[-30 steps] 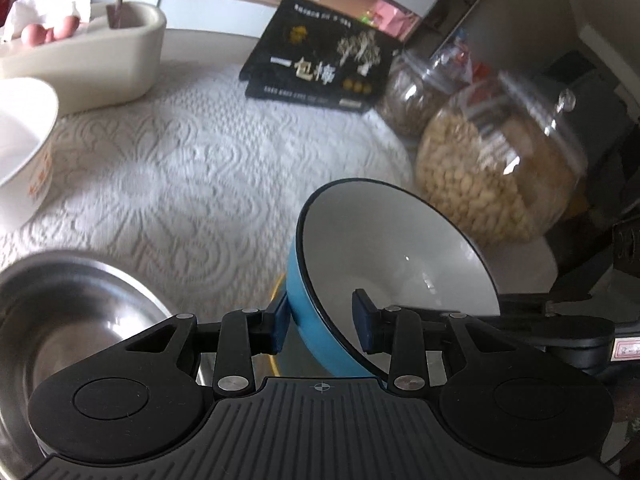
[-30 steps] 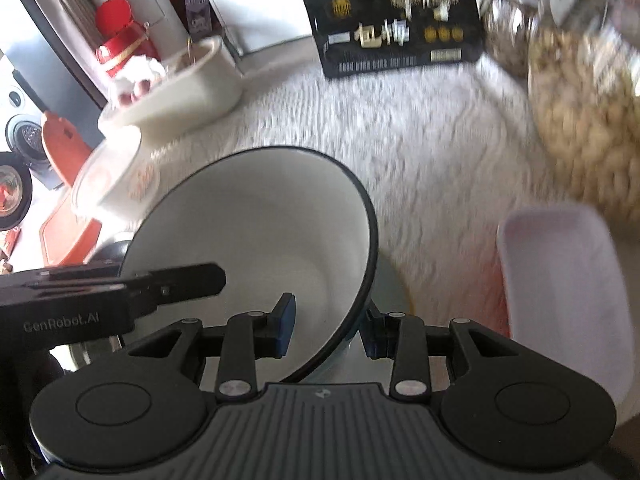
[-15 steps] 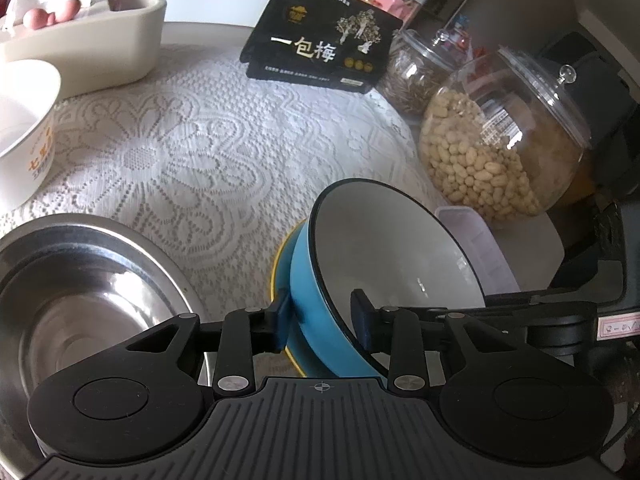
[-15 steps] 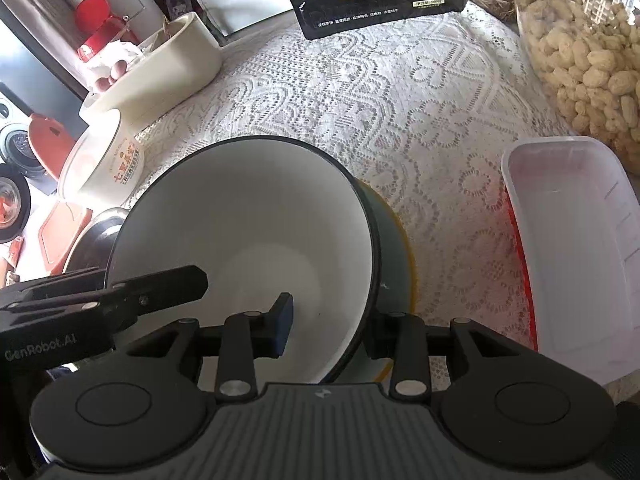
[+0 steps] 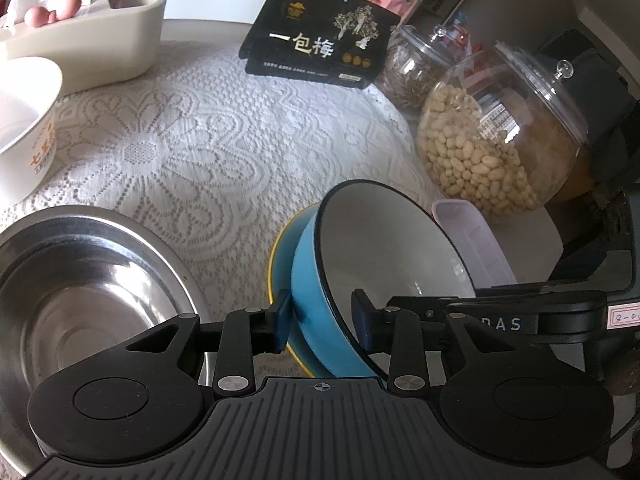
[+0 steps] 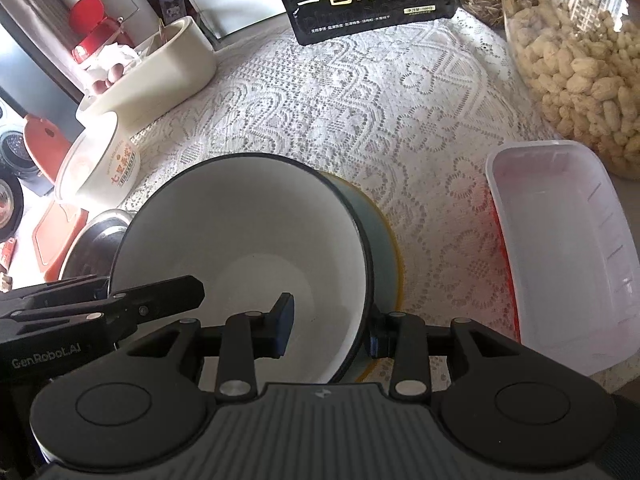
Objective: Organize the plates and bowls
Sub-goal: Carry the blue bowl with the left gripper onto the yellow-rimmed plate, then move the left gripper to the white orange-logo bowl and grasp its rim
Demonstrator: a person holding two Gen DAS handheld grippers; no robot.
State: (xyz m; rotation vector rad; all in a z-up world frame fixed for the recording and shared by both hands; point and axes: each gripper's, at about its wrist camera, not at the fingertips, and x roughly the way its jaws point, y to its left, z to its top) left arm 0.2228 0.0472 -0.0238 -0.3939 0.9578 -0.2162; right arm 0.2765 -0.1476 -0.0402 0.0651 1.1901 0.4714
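Two grippers are on one blue bowl [image 5: 316, 300]: the left gripper [image 5: 322, 322] straddles its near wall, the right gripper [image 6: 330, 326] the opposite wall, pads inside and out. On both, the pads stand a little off the rim, so a firm clamp or a loosened hold, I cannot tell. The bowl sits tilted in a yellow-rimmed plate [image 5: 280, 252] on the lace tablecloth [image 5: 192, 128].

Counting dishes: one steel bowl [image 5: 80, 292] at the left, cut off by the frame; one white printed bowl [image 6: 100, 172]; one cream tub [image 5: 100, 32]; one clear plastic container [image 6: 568, 252]. Two glass jars: peanuts [image 5: 492, 136], and a smaller jar [image 5: 404, 72] whose contents are hard to make out. One black packet [image 5: 316, 40].

The plate is mostly hidden under the bowl. A second ago the bowl was held above the cloth; now it is down on the plate.
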